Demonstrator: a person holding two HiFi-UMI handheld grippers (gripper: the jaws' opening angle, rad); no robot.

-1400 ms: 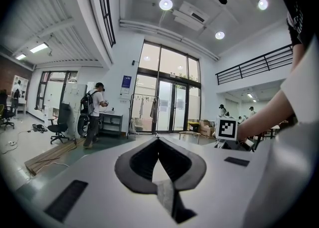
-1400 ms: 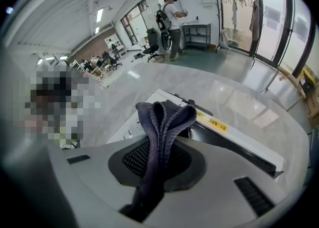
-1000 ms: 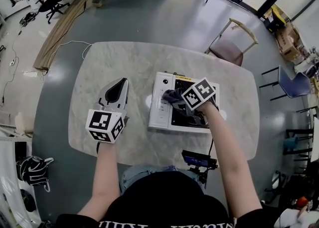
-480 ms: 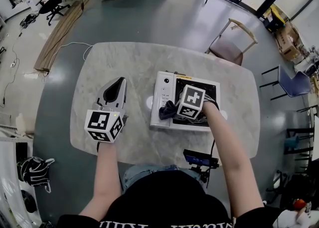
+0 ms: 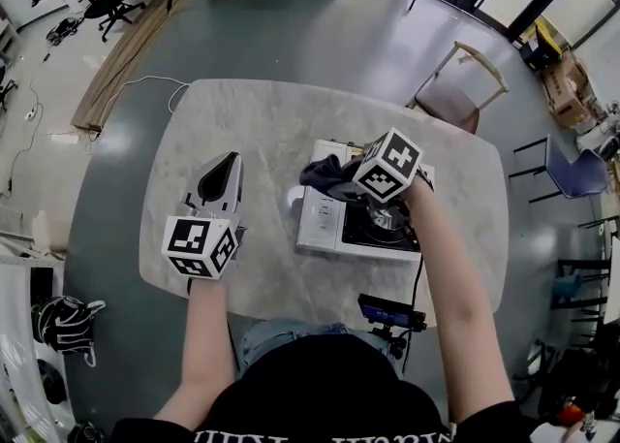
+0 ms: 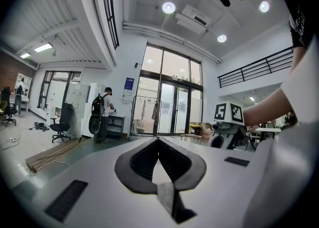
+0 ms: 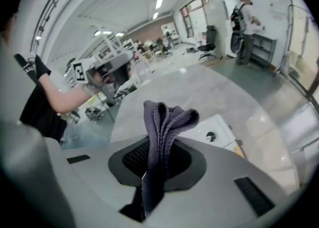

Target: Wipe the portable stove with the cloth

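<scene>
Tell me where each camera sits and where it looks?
Head view: on the person's head, looking down at the table and stove; left forearm and right forearm show.
Left gripper view: on the left hand-held gripper, looking along its shut jaws across the table; the right forearm shows.
Right gripper view: on the right hand-held gripper, looking along jaws clamping the cloth, over the stove; the left forearm shows.
Shared: head and right gripper views show the stove.
</scene>
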